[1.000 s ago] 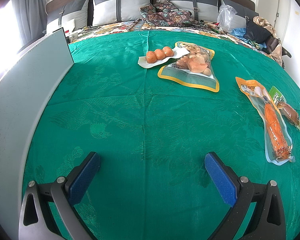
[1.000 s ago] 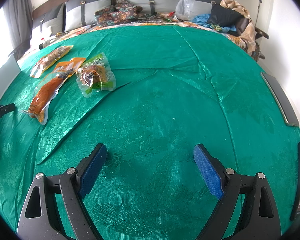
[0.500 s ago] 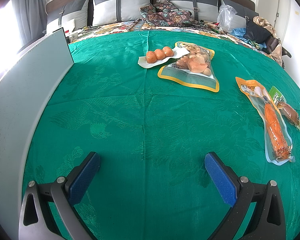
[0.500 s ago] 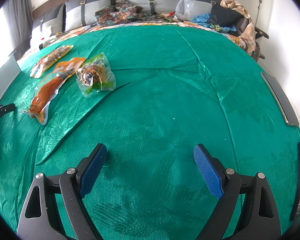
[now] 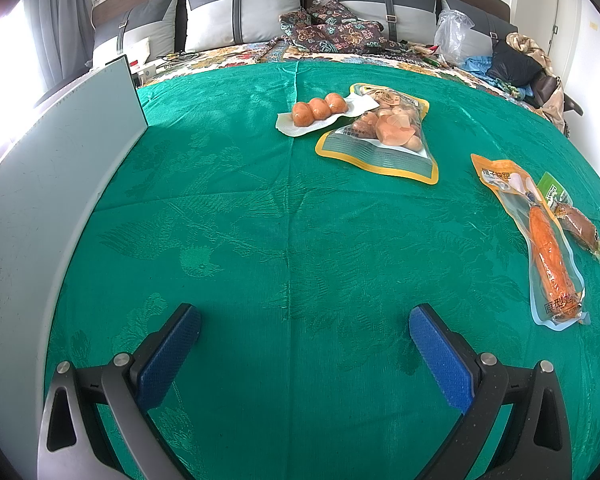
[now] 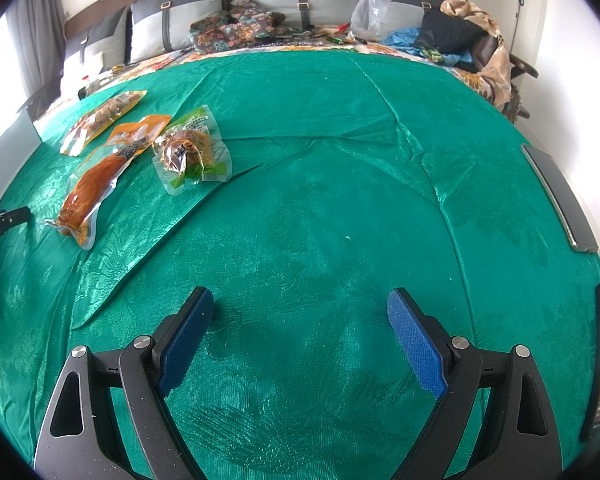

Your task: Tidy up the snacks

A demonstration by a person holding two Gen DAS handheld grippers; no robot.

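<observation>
Several snack packs lie on a green cloth [image 5: 260, 220]. In the left wrist view a clear pack of three orange balls [image 5: 320, 112] and a yellow-edged bag [image 5: 384, 132] lie far ahead, a long orange pack [image 5: 540, 240] and a small green-topped pack [image 5: 576, 220] lie at the right. The right wrist view shows the long orange pack [image 6: 100, 176], the green-topped pack [image 6: 190, 152] and the yellow-edged bag [image 6: 100, 120] at the far left. My left gripper [image 5: 304, 324] and right gripper [image 6: 300, 304] are open, empty, low over bare cloth.
A pale grey board [image 5: 52, 200] stands along the cloth's left edge. Dark flat devices [image 6: 560, 196] lie at the right edge. Pillows [image 5: 240, 12], a plastic bag [image 6: 370, 4] and clothes [image 6: 460, 36] are heaped at the back. The cloth has folds [image 6: 400, 128].
</observation>
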